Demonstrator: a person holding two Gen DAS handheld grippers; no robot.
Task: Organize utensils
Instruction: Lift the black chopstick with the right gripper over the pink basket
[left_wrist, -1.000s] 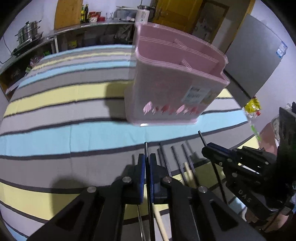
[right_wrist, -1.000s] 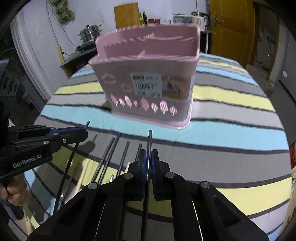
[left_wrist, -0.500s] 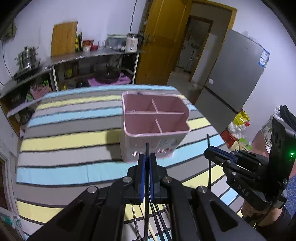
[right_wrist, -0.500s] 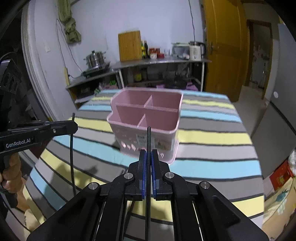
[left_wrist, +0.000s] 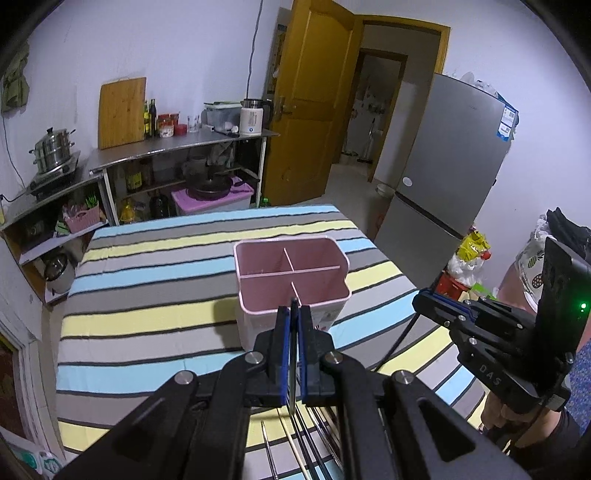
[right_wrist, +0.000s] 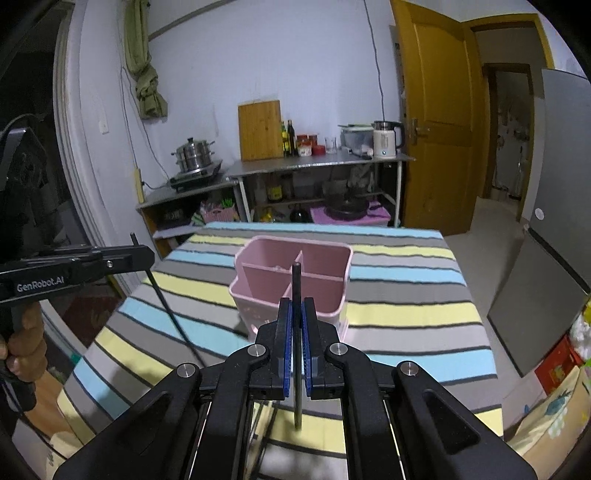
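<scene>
Chopsticks are what both hands carry, one dark stick apiece.

Left wrist view: the left gripper (left_wrist: 291, 325) has its fingers clenched on one dark chopstick (left_wrist: 293, 354), long axis along the fingers, tip toward the pink basket (left_wrist: 291, 291) just ahead and below. The one basket has three compartments. About six more sticks (left_wrist: 303, 443) lie on the striped desk (left_wrist: 147, 321) beneath (count uncertain). The right gripper (left_wrist: 424, 301) sits beside the basket.

Right wrist view: its fingers (right_wrist: 284, 332) are clamped on a second chopstick (right_wrist: 296, 295), pointing at the basket. Both hands look equally near.
</scene>
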